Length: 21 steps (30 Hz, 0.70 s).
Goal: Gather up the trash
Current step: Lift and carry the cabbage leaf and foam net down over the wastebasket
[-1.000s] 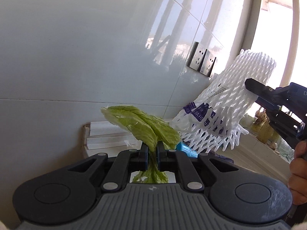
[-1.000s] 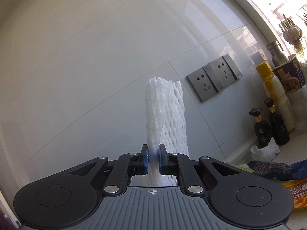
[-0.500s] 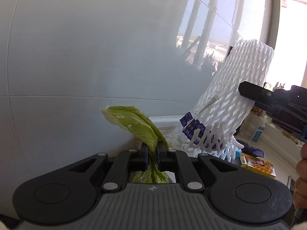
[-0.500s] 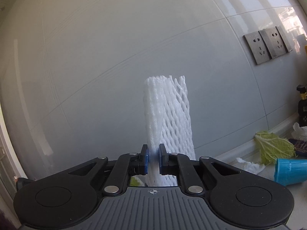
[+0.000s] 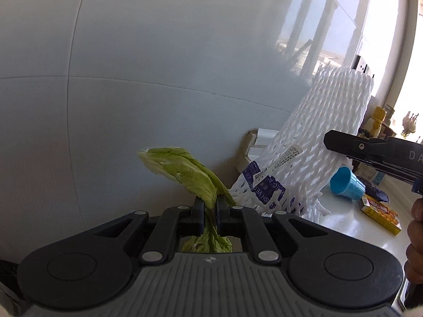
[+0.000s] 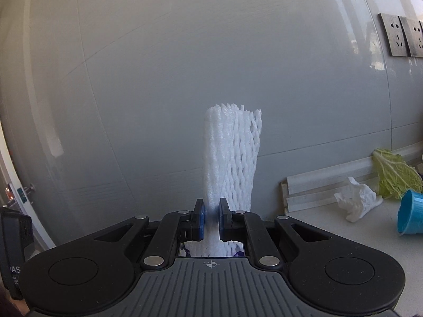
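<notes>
My left gripper (image 5: pixel 210 206) is shut on a green cabbage leaf (image 5: pixel 185 171), held in the air in front of a pale tiled wall. My right gripper (image 6: pixel 210 212) is shut on a white foam fruit net (image 6: pixel 230 158) that sticks up between its jaws. In the left wrist view the same net (image 5: pixel 317 155) with a blue label hangs at the right, pinched by the right gripper's black finger (image 5: pixel 370 149).
On the white counter (image 6: pixel 317 224) lie a blue cup (image 6: pixel 412 216), a crumpled white tissue (image 6: pixel 357 202), another cabbage leaf (image 6: pixel 394 174) and a yellow box (image 5: pixel 380 212). Wall sockets (image 6: pixel 404 35) are at the upper right. Bottles (image 5: pixel 375 121) stand by the window.
Both grippers have swung left along the wall with their loads still held. The cup, tissue, leaf and yellow box have come into view at the right.
</notes>
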Each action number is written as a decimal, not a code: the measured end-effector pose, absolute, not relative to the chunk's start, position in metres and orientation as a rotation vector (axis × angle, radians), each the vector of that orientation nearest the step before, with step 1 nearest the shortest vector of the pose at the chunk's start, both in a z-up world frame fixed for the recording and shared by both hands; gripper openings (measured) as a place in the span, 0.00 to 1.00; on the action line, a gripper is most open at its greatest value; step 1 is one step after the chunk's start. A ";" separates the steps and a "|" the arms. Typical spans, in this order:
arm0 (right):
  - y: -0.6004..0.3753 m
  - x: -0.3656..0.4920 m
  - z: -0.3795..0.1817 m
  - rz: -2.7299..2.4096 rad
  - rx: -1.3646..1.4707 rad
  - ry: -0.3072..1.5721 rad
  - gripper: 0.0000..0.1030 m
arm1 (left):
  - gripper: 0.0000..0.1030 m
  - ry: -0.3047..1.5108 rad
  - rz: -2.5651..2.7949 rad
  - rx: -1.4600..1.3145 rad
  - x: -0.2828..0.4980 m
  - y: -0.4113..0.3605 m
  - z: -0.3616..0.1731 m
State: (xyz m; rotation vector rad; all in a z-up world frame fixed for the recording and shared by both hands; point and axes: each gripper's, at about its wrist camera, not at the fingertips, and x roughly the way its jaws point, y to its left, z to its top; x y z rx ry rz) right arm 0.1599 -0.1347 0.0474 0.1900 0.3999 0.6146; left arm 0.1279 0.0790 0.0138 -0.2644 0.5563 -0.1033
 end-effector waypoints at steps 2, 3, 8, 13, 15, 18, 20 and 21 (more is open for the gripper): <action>-0.128 0.164 0.044 0.605 0.171 0.433 0.09 | 0.07 0.577 -0.092 -0.270 0.128 0.081 0.006; -0.125 0.165 0.042 0.599 0.159 0.454 0.09 | 0.07 0.590 -0.087 -0.273 0.129 0.081 0.003; -0.107 0.170 0.021 0.576 0.096 0.562 0.09 | 0.07 0.642 -0.057 -0.252 0.132 0.077 -0.021; -0.088 0.176 -0.004 0.565 0.029 0.649 0.09 | 0.07 0.706 -0.042 -0.244 0.137 0.071 -0.046; -0.080 0.175 -0.013 0.560 -0.010 0.672 0.09 | 0.07 0.729 -0.035 -0.239 0.139 0.069 -0.055; -0.068 0.173 -0.028 0.551 -0.075 0.708 0.09 | 0.07 0.764 -0.027 -0.233 0.143 0.067 -0.066; -0.059 0.172 -0.039 0.540 -0.113 0.741 0.09 | 0.07 0.787 -0.021 -0.226 0.140 0.073 -0.079; -0.056 0.171 -0.045 0.536 -0.131 0.759 0.09 | 0.07 0.797 -0.018 -0.222 0.141 0.073 -0.084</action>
